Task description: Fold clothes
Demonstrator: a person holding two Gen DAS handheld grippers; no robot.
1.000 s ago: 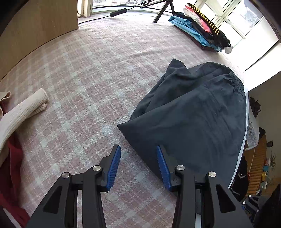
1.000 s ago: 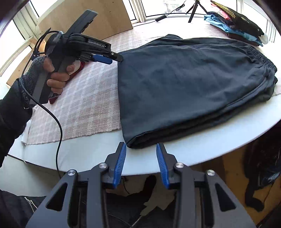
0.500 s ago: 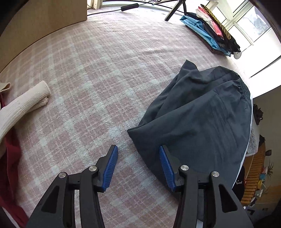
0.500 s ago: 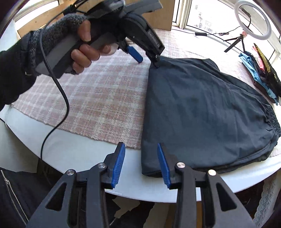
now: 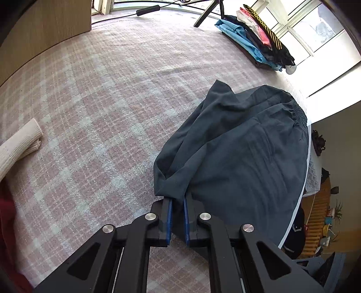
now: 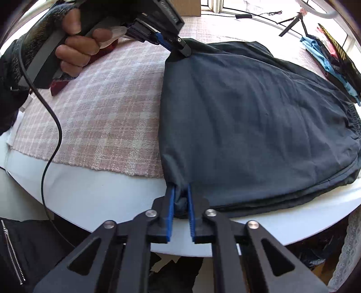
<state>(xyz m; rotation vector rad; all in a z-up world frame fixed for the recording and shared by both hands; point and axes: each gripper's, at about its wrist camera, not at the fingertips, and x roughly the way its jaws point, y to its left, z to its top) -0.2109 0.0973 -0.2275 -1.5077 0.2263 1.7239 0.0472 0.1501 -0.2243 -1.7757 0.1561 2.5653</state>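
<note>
Dark grey shorts (image 5: pixel 243 157) lie folded on the pink plaid cloth (image 5: pixel 112 90), elastic waistband at the far right. My left gripper (image 5: pixel 177 200) is shut on the far hem corner of the shorts, which bunches between the blue pads. In the right wrist view the shorts (image 6: pixel 259 112) spread across the table, and my right gripper (image 6: pixel 180 193) is shut on the near hem corner at the table's front edge. The left gripper (image 6: pixel 180 46) shows there too, held by a gloved hand, pinching the far corner.
A stack of folded clothes (image 5: pixel 255 38) lies at the far right by the window, next to a tripod leg (image 5: pixel 207 13). A cream knit sleeve (image 5: pixel 20 146) and a red garment (image 5: pixel 9 225) lie at the left. The white table rim (image 6: pixel 90 187) runs along the front.
Both grippers have moved onto the shorts' hem corners and closed on them; a second ago both were open and just short of the fabric.
</note>
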